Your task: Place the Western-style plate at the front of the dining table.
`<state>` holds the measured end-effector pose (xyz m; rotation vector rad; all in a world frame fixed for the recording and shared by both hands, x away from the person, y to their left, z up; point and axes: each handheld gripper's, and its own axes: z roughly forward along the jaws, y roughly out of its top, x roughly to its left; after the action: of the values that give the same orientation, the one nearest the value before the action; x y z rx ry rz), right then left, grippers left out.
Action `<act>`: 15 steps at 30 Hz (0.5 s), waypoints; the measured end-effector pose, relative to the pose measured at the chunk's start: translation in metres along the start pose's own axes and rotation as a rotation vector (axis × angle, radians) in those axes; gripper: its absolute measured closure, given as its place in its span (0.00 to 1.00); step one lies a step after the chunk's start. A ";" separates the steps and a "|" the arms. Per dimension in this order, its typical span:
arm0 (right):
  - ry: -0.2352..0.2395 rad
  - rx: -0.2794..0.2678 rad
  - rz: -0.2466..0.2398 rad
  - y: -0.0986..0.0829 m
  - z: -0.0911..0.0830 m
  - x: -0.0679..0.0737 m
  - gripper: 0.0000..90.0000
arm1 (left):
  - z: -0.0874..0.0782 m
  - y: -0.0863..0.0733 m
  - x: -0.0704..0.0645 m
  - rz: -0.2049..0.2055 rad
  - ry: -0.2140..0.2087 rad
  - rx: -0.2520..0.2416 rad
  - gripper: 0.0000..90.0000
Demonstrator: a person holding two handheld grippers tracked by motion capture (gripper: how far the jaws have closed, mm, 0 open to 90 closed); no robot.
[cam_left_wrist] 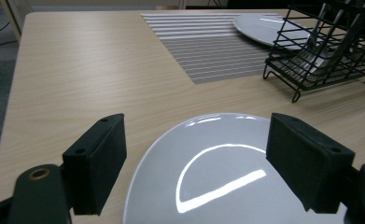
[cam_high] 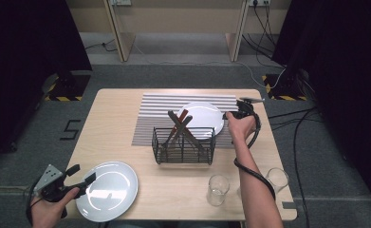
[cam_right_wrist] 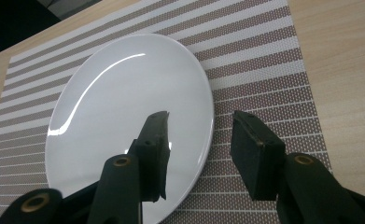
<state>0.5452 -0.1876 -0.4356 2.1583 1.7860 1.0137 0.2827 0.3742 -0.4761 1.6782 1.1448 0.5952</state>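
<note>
Both claws spread, right claw (cam_right_wrist: 199, 154) straddling far plate (cam_right_wrist: 124, 116) rim

One white plate (cam_high: 108, 190) lies flat at the table's near-left corner, another (cam_right_wrist: 129, 116) on the striped mat

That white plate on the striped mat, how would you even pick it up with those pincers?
By its thin rim, I'd judge. The plate lies flat on the striped mat, so the rim is its one pinchable part. The right gripper already straddles the near edge, open, one jaw over the plate and one outside. Come in low from that side.
</note>
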 end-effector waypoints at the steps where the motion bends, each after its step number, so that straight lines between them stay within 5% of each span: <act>1: 0.004 -0.002 -0.007 0.000 -0.001 0.000 0.63 | 0.003 0.002 -0.003 0.006 -0.010 -0.001 0.22; 15: 0.019 -0.041 -0.032 -0.012 -0.023 0.002 0.62 | 0.034 0.036 -0.034 0.044 -0.159 -0.019 0.22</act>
<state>0.5220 -0.1889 -0.4232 2.0957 1.7860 1.0576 0.3093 0.3258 -0.4529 1.7059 0.9876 0.4894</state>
